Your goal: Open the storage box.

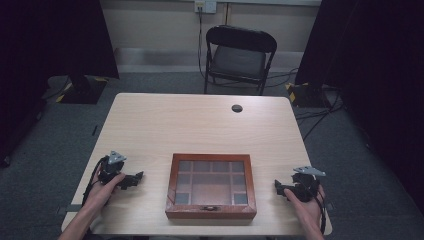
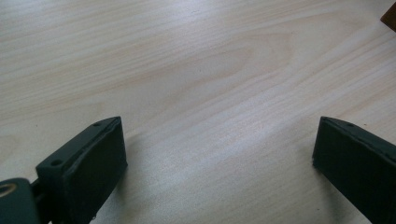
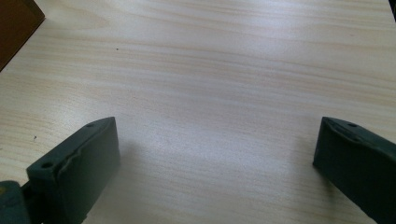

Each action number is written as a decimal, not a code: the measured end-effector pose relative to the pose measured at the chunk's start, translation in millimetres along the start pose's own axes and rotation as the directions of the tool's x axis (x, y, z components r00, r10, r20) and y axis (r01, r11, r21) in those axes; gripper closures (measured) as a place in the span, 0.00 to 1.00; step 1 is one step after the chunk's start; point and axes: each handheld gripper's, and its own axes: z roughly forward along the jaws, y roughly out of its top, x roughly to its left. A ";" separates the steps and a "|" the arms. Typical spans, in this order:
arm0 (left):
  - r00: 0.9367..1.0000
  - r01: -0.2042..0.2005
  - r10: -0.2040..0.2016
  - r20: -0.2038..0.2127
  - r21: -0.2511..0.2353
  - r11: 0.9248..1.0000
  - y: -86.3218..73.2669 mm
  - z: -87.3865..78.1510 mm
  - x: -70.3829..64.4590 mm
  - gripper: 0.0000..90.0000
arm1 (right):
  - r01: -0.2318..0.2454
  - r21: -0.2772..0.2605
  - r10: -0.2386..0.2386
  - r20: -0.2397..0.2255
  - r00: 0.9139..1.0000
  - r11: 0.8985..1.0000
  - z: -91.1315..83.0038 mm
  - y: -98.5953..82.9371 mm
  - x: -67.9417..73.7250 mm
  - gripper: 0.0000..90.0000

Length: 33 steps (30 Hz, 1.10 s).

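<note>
Room: grey carpet floor, dark curtains left and right, pale back wall with a socket plate. One black folding chair stands beyond the far edge of the counter.

Counter: one, light wood grain, rectangular, with one dark round cable hole near the far edge.

Wooden box: one, reddish-brown frame, glass lid shut and lying flat, dividers visible through the glass, small metal clasp on the near side. It sits at the near middle of the counter, between the two grippers and apart from both. A brown corner of it shows at the top right of the left gripper view and the top left of the right gripper view.

Left gripper: held in the person's left hand, low over the counter just left of the box, pointing toward it. Jaws spread wide; bare wood between them, nothing held.

Right gripper: held in the right hand, low over the counter just right of the box, pointing toward it. Jaws spread wide, nothing between them but counter.

Count: two grippers, one box, one chair.
</note>
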 end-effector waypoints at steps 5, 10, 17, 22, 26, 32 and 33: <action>1.000 0.000 0.000 0.000 0.000 1.000 0.0 0.0 0.0 0.02 | 0.000 0.001 0.000 -0.001 1.000 1.000 -1.2 -0.6 0.4 0.01; 1.000 0.000 0.000 0.000 0.000 1.000 0.0 0.0 0.0 0.02 | 0.009 -0.009 -0.009 -0.019 1.000 1.000 -5.5 0.5 -1.2 0.15; 1.000 0.000 0.000 0.000 0.000 1.000 0.0 0.0 0.1 0.02 | 0.014 0.003 -0.014 -0.066 0.998 1.000 -7.7 3.1 2.2 0.23; 1.000 0.000 0.000 0.000 0.000 1.000 0.0 0.0 0.0 0.02 | 0.010 0.002 -0.010 -0.111 0.994 1.000 -9.0 4.5 4.8 0.27; 1.000 -0.001 0.001 0.000 0.000 1.000 0.0 0.0 0.1 0.02 | 0.009 -0.018 -0.012 -0.141 0.990 1.000 -12.0 6.7 8.2 0.31; 1.000 -0.002 0.002 -0.001 0.000 1.000 0.1 0.0 0.2 0.02 | 0.016 -0.033 -0.023 -0.236 0.971 0.999 -20.6 13.4 17.3 0.42; 1.000 -0.003 0.003 -0.001 0.000 1.000 0.1 0.1 0.2 0.02 | 0.018 -0.035 -0.026 -0.247 0.969 0.999 -21.5 14.1 18.5 0.43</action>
